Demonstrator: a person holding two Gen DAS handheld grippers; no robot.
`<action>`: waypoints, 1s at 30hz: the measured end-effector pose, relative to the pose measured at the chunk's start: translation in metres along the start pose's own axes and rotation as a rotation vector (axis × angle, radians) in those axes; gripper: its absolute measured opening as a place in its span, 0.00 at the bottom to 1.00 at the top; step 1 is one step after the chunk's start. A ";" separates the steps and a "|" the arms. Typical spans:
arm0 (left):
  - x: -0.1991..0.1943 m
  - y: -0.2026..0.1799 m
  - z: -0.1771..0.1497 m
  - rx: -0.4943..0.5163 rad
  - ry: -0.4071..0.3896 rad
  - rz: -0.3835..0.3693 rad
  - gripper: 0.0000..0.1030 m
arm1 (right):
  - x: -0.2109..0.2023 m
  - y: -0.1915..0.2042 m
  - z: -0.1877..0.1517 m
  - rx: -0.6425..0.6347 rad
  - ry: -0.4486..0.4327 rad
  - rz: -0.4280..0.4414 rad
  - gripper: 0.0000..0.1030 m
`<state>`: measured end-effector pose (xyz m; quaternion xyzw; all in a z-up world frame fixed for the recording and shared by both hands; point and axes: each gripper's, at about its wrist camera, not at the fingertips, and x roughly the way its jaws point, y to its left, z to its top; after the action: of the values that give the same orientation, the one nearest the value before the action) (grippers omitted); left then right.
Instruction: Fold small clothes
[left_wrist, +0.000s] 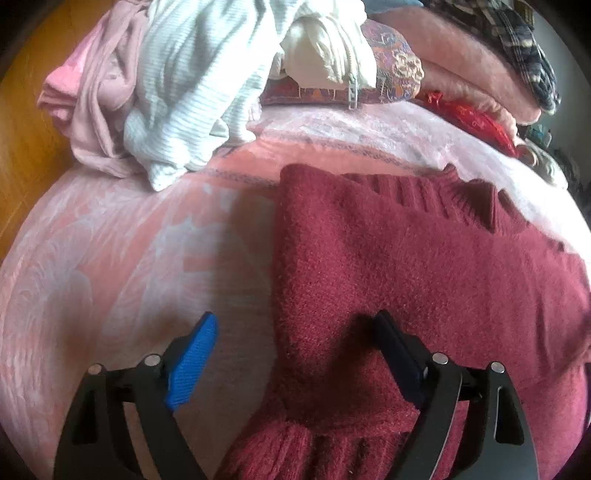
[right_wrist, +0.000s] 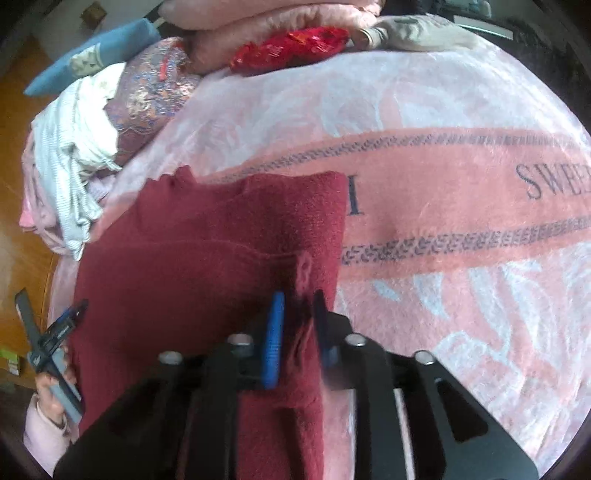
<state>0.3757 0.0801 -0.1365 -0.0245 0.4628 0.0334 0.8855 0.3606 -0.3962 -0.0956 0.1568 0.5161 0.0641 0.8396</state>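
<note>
Maroon sweater (right_wrist: 207, 266) fold sits between right tongs (right_wrist: 297, 314).

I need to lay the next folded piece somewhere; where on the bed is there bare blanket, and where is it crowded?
Bare blanket lies right of the red sweater, around the lettered stripe, and left of it toward the floor. The head end is crowded: the white and pink clothes heap, and folded pink blankets.

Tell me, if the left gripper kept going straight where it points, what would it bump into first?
Probably the fuzzy dark red knitted sweater. The left gripper points down with its jaws wide open, straddling the sweater's left edge, so it might meet the pink patterned blanket beside it just as soon. Depth is hard to judge.
</note>
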 end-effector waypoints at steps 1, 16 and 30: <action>-0.002 0.000 0.000 0.000 0.000 -0.004 0.84 | -0.003 0.002 -0.004 -0.011 0.007 0.000 0.37; 0.011 0.000 -0.007 0.002 0.052 -0.028 0.86 | 0.031 0.019 -0.021 -0.067 0.078 -0.108 0.22; -0.114 0.058 -0.093 0.143 0.174 -0.070 0.86 | -0.101 0.031 -0.141 -0.093 0.164 0.045 0.51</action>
<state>0.2300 0.1265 -0.0962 0.0195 0.5381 -0.0330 0.8420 0.1907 -0.3662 -0.0587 0.1235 0.5760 0.1196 0.7992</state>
